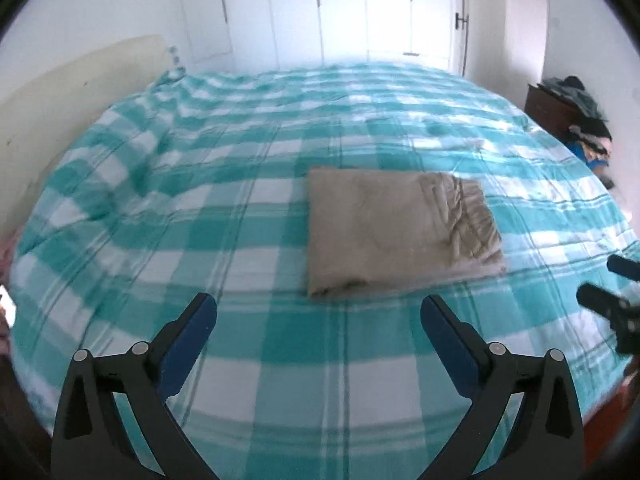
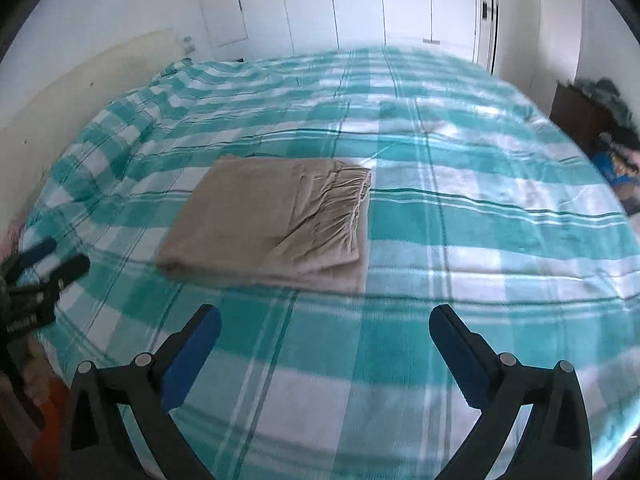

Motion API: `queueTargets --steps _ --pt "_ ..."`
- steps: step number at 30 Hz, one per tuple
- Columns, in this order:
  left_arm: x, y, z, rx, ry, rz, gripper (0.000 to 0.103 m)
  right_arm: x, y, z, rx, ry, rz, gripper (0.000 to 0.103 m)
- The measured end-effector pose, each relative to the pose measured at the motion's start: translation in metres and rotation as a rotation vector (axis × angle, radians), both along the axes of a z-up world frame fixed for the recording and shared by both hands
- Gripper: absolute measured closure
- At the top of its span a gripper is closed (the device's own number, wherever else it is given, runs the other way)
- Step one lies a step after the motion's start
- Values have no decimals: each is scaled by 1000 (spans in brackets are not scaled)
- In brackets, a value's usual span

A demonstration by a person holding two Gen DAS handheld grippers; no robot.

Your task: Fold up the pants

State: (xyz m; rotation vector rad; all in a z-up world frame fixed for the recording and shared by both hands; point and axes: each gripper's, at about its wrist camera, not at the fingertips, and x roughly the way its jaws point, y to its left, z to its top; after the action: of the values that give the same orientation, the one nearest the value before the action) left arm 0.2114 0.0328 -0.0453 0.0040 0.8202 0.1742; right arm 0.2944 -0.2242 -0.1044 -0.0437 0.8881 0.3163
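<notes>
Left gripper [image 1: 319,312]: mine, held spread wide, nothing between the blue pads, hovering over the bed short of the pants.

Right gripper [image 2: 325,322]: mine, likewise spread and empty, also short of the pants.

Pants [image 2: 268,216]: beige, lying on the bed [image 2: 460,280] as a flat layered rectangle, gathered elastic waistband on top at the end toward the far-right clothes pile. Judged folded, or nearly so.

Handling, by estimate: light, soft, limp; layers will slide on each other and sag if lifted by one point. Best hold looks like the thick folded edge nearest me, one gripper at each corner, pinching all layers together.

Hard to make out: layer count, legs tucked underneath, fabric weave; both views are blurred. Clothes pile [image 1: 584,120] beyond the pants is cut by the lens rim, its items indistinct.
</notes>
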Motion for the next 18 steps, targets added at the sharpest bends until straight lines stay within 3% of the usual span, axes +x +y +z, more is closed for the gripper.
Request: queueTargets --steps 5,9,18 --pt "-35 -3 16 -36 92 14 2 -65 15 21 -24 -9 60 0" --pt "-75 -14 32 30 42 26 2 -103 20 38 -30 -21 60 0" --pt "-119 -27 50 30 17 2 1 -146 35 77 -76 -76 69 0"
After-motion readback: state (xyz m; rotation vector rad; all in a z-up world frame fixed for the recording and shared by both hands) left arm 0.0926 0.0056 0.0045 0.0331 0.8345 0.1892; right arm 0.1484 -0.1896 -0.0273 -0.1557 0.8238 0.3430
